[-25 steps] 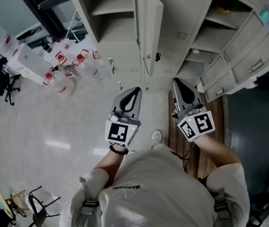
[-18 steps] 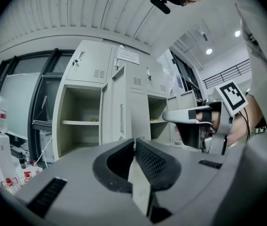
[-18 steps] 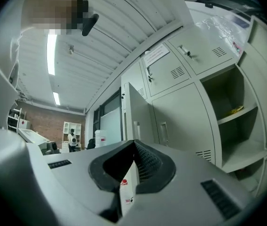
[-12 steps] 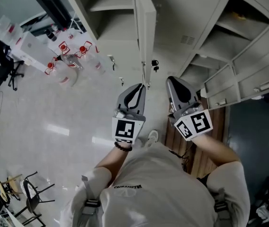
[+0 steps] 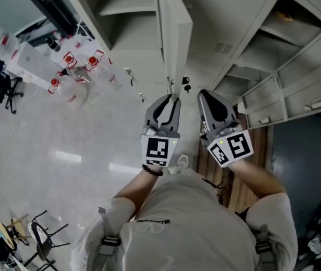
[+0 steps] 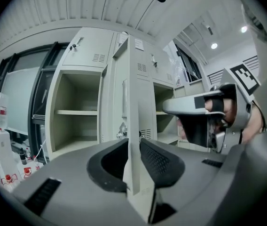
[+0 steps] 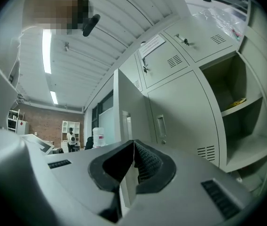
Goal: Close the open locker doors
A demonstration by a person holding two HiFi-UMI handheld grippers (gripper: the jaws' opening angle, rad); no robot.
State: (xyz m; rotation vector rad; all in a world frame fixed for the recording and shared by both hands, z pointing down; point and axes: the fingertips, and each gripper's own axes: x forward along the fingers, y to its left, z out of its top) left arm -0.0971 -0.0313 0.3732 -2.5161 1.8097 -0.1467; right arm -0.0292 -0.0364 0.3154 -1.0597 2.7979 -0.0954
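Observation:
A row of pale grey lockers fills the top of the head view. One tall locker door (image 5: 174, 33) stands open, edge-on toward me. My left gripper (image 5: 169, 99) is at that door's free edge. In the left gripper view the door (image 6: 133, 102) runs down between the jaws of my left gripper (image 6: 134, 147). The jaws are opening, with a gap on the left side of the edge. My right gripper (image 5: 208, 95) hovers just right of the door, shut and empty. In its own view the right gripper (image 7: 133, 150) faces the open door (image 7: 124, 121) and a closed locker (image 7: 180, 121).
More locker doors (image 5: 296, 95) hang open at the right, showing shelves. Water bottles with red labels (image 5: 73, 81) stand on the pale floor at the left. Keys (image 5: 186, 83) hang on a locker front. A wooden strip (image 5: 245, 179) lies by my feet, and chairs (image 5: 42, 244) stand at the bottom left.
My left gripper has moved right and forward to the open door's edge, and its jaws have parted around it. The right gripper has shifted slightly left and stays shut.

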